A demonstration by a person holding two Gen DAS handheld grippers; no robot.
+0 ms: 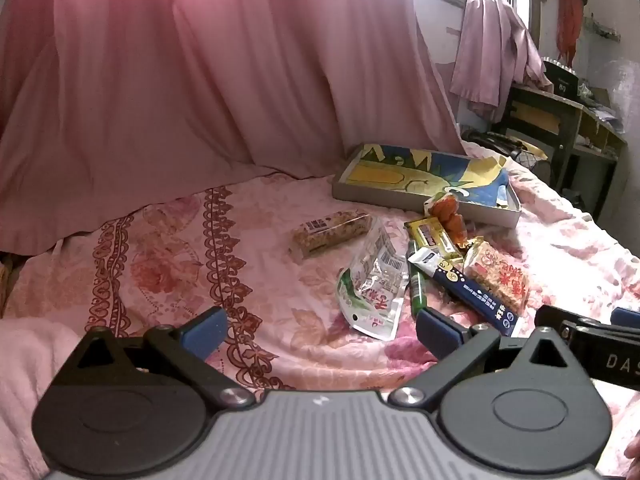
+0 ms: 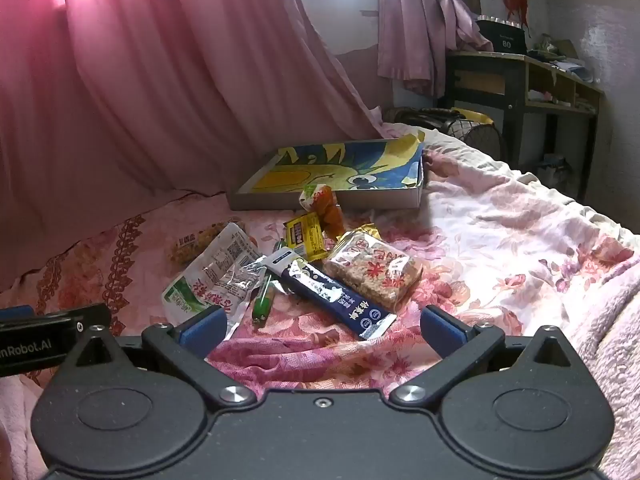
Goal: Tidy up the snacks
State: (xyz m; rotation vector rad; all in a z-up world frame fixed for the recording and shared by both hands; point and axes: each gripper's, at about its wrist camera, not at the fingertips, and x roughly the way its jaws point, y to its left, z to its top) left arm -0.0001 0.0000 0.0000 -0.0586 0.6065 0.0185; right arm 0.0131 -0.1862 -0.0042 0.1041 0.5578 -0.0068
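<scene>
Several snack packets lie in a heap on a pink floral bedspread (image 1: 168, 264). Among them are a clear pouch with green print (image 1: 372, 284), a dark blue stick pack (image 2: 332, 292), a rice-cake bar with red print (image 2: 374, 272), a yellow packet (image 2: 306, 236), an orange snack bag (image 2: 326, 206), a green stick (image 2: 262, 302) and a grain bar (image 1: 330, 234) set apart on the left. Behind them sits a shallow grey box (image 2: 332, 200) lined with a blue and yellow picture. My left gripper (image 1: 320, 330) and right gripper (image 2: 322, 330) both hover open just short of the heap, holding nothing.
A pink curtain (image 1: 192, 80) hangs behind the bed. At the far right stands a dark desk (image 2: 520, 80) with clutter. A fluffy pink blanket (image 2: 616, 344) lies at the right. The right gripper's body (image 1: 600, 344) shows beside the left one.
</scene>
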